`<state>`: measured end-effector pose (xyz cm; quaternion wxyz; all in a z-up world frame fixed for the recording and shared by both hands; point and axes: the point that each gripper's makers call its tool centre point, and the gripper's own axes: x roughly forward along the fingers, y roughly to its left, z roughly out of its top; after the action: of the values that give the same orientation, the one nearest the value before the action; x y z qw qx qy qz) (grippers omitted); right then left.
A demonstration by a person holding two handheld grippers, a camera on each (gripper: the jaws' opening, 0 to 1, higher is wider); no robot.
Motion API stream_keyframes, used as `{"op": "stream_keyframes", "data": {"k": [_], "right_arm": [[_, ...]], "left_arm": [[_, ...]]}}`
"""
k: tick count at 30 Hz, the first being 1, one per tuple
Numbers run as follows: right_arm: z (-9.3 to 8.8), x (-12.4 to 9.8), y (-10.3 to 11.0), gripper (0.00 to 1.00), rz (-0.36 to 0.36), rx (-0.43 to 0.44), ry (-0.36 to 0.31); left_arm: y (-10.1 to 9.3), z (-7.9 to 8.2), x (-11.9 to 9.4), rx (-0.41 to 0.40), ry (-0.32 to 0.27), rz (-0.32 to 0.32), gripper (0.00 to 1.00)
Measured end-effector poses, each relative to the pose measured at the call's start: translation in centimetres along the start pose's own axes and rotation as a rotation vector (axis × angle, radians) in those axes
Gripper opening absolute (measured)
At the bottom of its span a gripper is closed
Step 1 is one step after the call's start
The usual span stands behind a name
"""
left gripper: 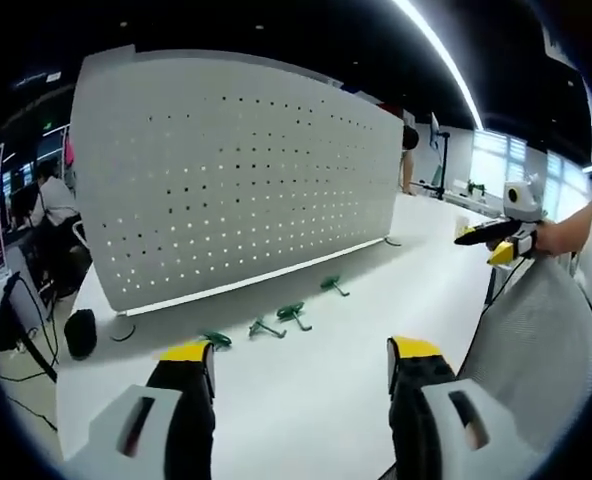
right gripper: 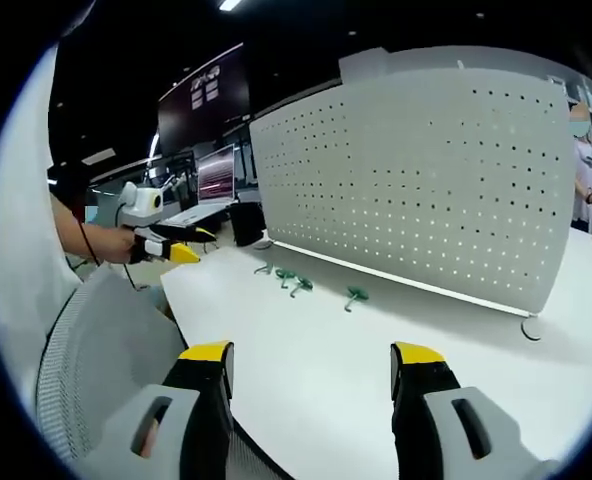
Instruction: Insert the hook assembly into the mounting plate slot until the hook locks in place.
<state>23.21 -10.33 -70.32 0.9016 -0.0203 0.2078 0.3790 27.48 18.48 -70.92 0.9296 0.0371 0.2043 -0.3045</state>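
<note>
Left gripper (left gripper: 301, 365) jaws stood wide apart, empty, over the white table (left gripper: 356, 330). Right gripper (right gripper: 316, 370) likewise wide, empty. Four green hooks (left gripper: 293, 313) lay in a loose row on the table just before the upright perforated mounting plate (left gripper: 236, 170), none inserted. Hook long axes and pointing too small to tell.

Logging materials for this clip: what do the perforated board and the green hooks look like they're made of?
Perforated board: probably painted sheet metal, matte pale grey, thin with regular punched holes and a bent top edge. Green hooks: glossy green, possibly plastic or coated wire; too small to tell which. They lie on the white table.
</note>
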Motion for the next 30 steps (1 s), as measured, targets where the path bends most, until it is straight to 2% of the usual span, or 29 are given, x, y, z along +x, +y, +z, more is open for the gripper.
{"op": "stream_keyframes", "data": {"k": [6, 14, 19, 24, 30], "right_arm": [[0.5, 0.0, 0.0, 0.62, 0.002, 0.012, -0.014], [0.5, 0.2, 0.2, 0.62, 0.008, 0.007, -0.01], [0.4, 0.0, 0.4, 0.62, 0.007, 0.005, -0.009], [0.3, -0.2, 0.6, 0.62, 0.003, 0.006, -0.009], [0.2, -0.4, 0.9, 0.61, 0.0, 0.007, -0.005]], "left_arm": [[0.7, 0.4, 0.7, 0.038, 0.021, -0.033, 0.74], [1.5, 0.6, 1.4, 0.16, 0.09, -0.099, 0.73], [2.0, 1.0, 2.0, 0.259, 0.129, -0.137, 0.73], [1.9, 0.0, 2.3, 0.378, 0.209, -0.21, 0.7], [1.7, -0.5, 2.6, 0.484, 0.262, -0.276, 0.71]]}}
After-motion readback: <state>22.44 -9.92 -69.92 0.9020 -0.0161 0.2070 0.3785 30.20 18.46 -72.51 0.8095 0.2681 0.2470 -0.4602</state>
